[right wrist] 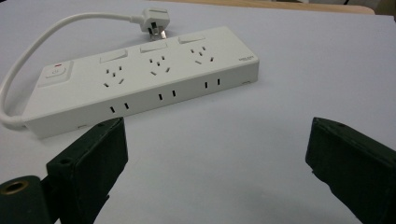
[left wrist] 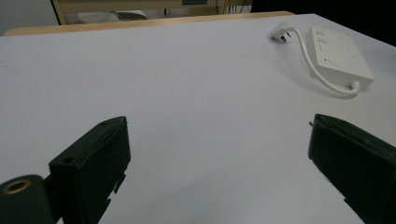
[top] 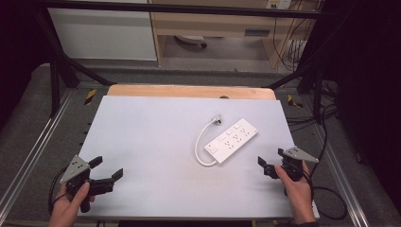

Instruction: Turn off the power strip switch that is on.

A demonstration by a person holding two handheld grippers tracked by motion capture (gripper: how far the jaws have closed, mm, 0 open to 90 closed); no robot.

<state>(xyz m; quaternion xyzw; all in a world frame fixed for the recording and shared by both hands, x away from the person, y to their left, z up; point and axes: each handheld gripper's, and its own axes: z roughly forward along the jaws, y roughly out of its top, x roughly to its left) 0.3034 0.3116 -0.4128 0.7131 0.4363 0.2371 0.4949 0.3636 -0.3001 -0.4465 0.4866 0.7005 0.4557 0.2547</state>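
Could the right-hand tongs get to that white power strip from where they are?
Probably yes. The right tongs hang open just short of the power strip, with bare table between them. The cord curls off its far side, out of the way.

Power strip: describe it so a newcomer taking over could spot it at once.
On the pale table, look right of centre, ahead of the right hand-held gripper. The power strip lies flat there at a slant. It is a white bar with three sockets, and its white cable curls round to a plug lying unplugged beside it.
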